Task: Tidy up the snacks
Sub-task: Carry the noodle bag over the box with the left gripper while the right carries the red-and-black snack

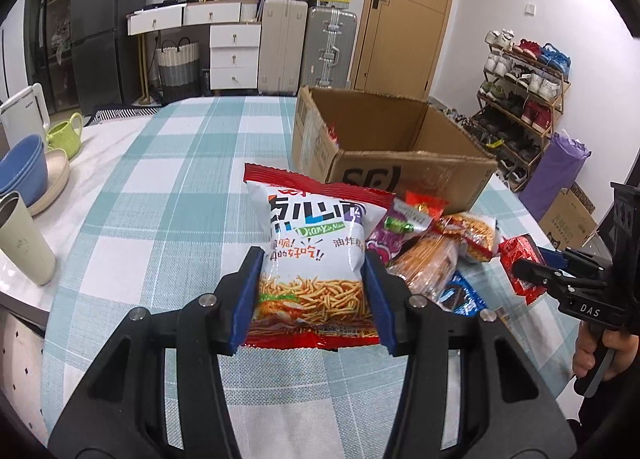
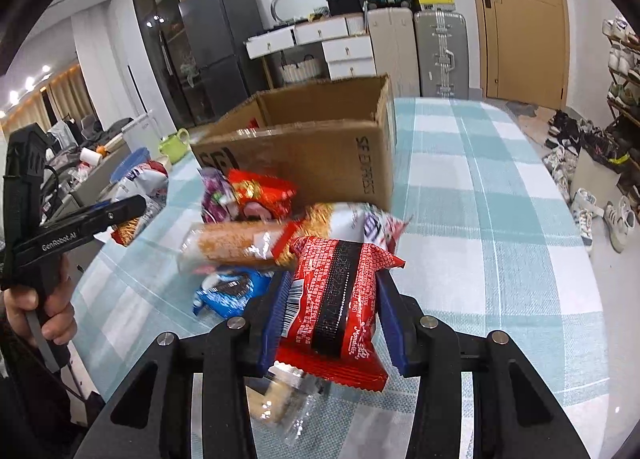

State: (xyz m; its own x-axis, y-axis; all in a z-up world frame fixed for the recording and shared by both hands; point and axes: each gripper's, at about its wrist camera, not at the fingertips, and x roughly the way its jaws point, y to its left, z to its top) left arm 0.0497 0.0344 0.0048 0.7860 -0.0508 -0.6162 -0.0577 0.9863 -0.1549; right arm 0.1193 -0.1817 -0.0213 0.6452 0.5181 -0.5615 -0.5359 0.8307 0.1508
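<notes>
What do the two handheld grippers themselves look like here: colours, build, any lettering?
Both are black plastic frames with silver round pivot bolts and blue ribbed pads on the fingers. The left gripper reads "GenRobot.AI" in white along its side, seen from the right wrist view, and has a grey trigger under a bare hand. The right gripper shows "DAS" in white on its body, with a grey trigger too.

Bkgd — blue bowls (image 1: pixel 22 169), green mug (image 1: pixel 66 137), suitcases (image 1: pixel 306 49), shoe rack (image 1: pixel 520 99), fridge (image 1: pixel 106 23).
</notes>
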